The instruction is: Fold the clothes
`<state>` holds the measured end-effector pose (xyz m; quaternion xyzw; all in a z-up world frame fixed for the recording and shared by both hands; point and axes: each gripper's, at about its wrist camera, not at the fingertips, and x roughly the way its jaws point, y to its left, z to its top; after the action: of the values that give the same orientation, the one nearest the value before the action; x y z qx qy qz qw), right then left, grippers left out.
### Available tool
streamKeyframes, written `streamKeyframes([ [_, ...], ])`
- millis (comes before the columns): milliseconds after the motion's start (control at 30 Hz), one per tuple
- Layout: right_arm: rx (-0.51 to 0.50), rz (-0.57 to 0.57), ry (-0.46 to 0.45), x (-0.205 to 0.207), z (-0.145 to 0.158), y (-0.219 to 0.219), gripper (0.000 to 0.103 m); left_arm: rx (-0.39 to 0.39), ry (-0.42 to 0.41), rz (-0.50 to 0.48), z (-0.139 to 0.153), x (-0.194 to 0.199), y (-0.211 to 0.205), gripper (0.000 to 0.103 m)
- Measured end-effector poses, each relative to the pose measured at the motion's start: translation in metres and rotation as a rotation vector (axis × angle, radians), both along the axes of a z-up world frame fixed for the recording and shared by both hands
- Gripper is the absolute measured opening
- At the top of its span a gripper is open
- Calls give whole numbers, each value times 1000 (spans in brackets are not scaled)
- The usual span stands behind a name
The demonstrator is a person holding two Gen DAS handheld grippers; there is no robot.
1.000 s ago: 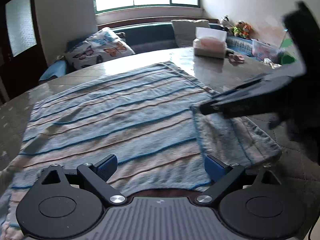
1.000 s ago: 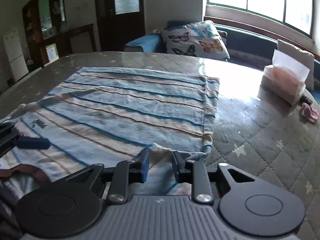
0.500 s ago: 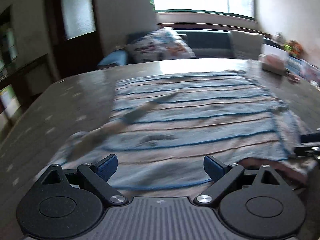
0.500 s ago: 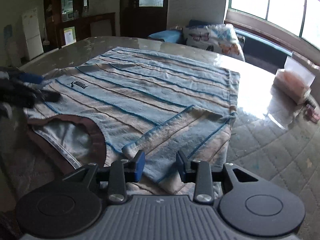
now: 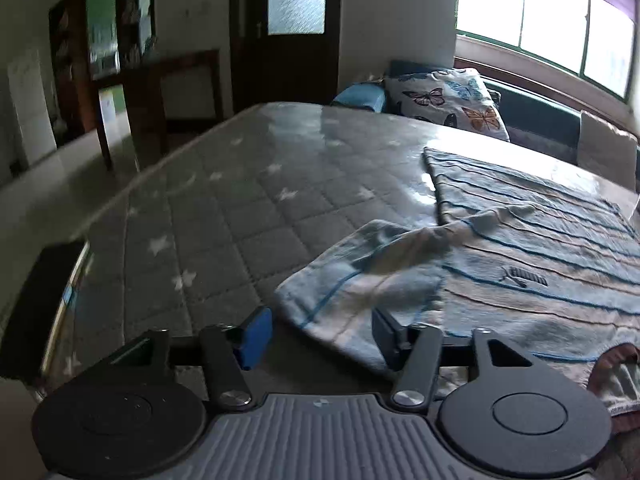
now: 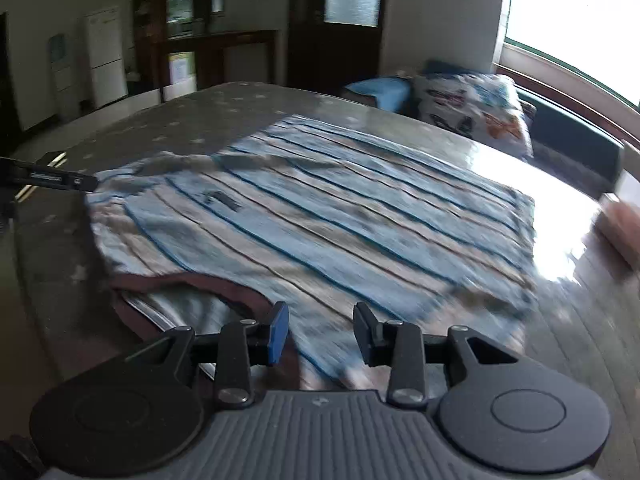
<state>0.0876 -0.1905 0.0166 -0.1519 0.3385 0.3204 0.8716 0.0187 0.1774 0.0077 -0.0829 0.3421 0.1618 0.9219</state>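
Our left hand-held gripper [image 5: 316,334] hangs with jaws spread and empty at the left sleeve [image 5: 360,280] of the striped shirt [image 5: 540,256], which lies flat on the quilted counter [image 5: 240,200], its length running away toward the window. To the right, our right hand-held gripper [image 6: 320,330], likewise agape, hovers beside the collar [image 6: 192,284]; the left one is nearer that sleeve.

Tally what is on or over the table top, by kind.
Striped shirt: 1
Grippers: 2, the left gripper and the right gripper, both open
Dark flat object at the table edge: 1
Total: 4
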Motion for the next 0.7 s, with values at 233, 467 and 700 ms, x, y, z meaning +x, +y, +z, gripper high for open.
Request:
streamKeyframes([
  [233, -10, 143, -4, 1, 5, 61, 36, -93, 2, -2, -7, 0, 21, 48],
  [467, -22, 261, 18, 1, -2, 123, 36, -145, -6, -33, -8, 4, 28, 35],
  [700, -37, 343, 20, -4, -13, 173, 35, -178, -17, -33, -9, 4, 34, 23],
])
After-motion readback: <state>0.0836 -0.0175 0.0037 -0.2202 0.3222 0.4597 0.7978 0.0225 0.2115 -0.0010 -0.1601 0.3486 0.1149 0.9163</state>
